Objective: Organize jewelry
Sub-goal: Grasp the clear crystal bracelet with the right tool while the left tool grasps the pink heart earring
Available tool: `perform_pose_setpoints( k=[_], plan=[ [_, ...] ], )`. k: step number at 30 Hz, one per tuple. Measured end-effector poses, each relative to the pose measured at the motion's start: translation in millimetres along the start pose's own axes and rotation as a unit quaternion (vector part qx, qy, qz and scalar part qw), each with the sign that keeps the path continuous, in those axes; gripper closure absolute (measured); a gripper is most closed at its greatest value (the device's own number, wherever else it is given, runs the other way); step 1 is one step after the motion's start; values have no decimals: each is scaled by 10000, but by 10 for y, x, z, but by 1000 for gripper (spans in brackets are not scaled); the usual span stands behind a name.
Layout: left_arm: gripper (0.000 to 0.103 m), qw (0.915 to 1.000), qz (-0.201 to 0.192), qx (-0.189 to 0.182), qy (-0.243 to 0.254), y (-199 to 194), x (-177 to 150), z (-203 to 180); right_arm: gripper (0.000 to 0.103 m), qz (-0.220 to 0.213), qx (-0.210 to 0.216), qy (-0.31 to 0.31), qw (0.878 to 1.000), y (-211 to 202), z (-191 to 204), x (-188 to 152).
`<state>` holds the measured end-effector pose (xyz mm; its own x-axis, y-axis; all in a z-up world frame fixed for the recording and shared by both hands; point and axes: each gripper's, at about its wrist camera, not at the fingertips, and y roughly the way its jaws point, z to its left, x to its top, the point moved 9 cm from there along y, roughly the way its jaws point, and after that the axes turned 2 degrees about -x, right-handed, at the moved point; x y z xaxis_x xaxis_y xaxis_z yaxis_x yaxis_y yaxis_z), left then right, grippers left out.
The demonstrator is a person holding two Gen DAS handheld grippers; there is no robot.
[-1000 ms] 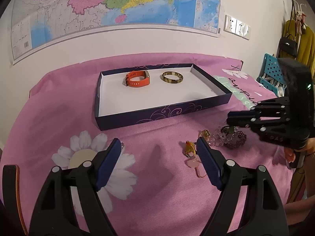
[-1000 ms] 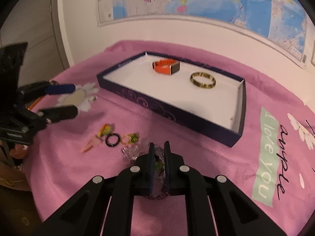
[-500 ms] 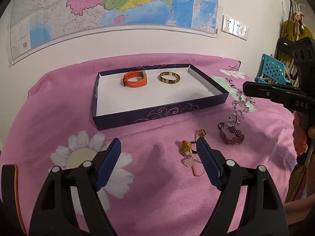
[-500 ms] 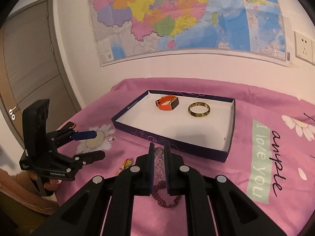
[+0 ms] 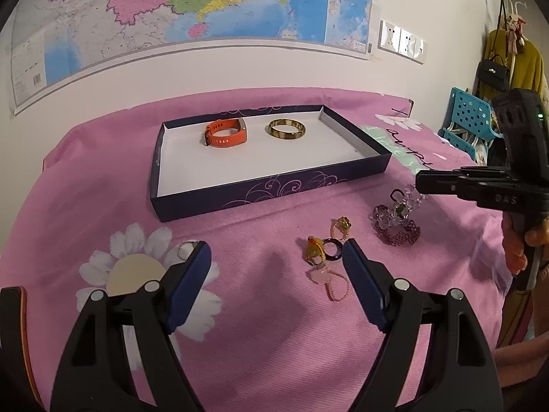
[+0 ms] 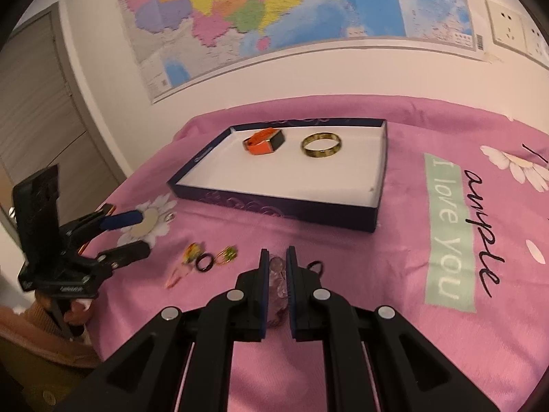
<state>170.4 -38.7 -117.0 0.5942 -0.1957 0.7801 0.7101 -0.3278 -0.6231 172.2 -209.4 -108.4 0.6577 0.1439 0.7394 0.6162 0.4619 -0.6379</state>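
Observation:
A dark blue box [image 5: 274, 189] [image 6: 295, 207] with a white floor holds an orange watch band [image 5: 224, 133] [image 6: 264, 142] and a gold bangle [image 5: 287, 130] [image 6: 321, 145]. My right gripper [image 6: 275, 264] [image 5: 420, 182] is shut on a clear-and-purple bead bracelet [image 5: 396, 221] [image 6: 278, 286] whose lower part rests on the pink cloth. My left gripper [image 5: 276, 257] [image 6: 137, 233] is open and empty, just above the cloth. Small rings and a pink charm [image 5: 326, 250] [image 6: 206, 261] lie between the grippers.
A pink flowered cloth [image 5: 103, 206] covers the table. A small silver ring [image 5: 185, 247] lies on the daisy print by my left finger. A map hangs on the wall. A blue crate [image 5: 470, 120] and hanging coats stand at the right.
My right gripper has come down with the bead bracelet, which hung in the air half a second ago and now lies bunched on the cloth. The left gripper has stayed put.

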Motion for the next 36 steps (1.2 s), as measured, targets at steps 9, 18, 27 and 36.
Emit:
perform_pose_setpoints(
  k=[9,18,27,36],
  plan=[
    [25,9996,96,-194,174,0,-97,-126,95,310,-14,-118,9994,50,72,-238],
    [27,9990,197,-309,270,38,-129,-228,85,407,-115,-228,9988,92,114,-327],
    [28,9990,231,-308,235,60,-132,-219,71,469,-268,-325,9980,203,148,-330],
    [40,9975,422,-462,322,136,-157,-297,72,471,-212,-273,9983,188,132,-316]
  ],
)
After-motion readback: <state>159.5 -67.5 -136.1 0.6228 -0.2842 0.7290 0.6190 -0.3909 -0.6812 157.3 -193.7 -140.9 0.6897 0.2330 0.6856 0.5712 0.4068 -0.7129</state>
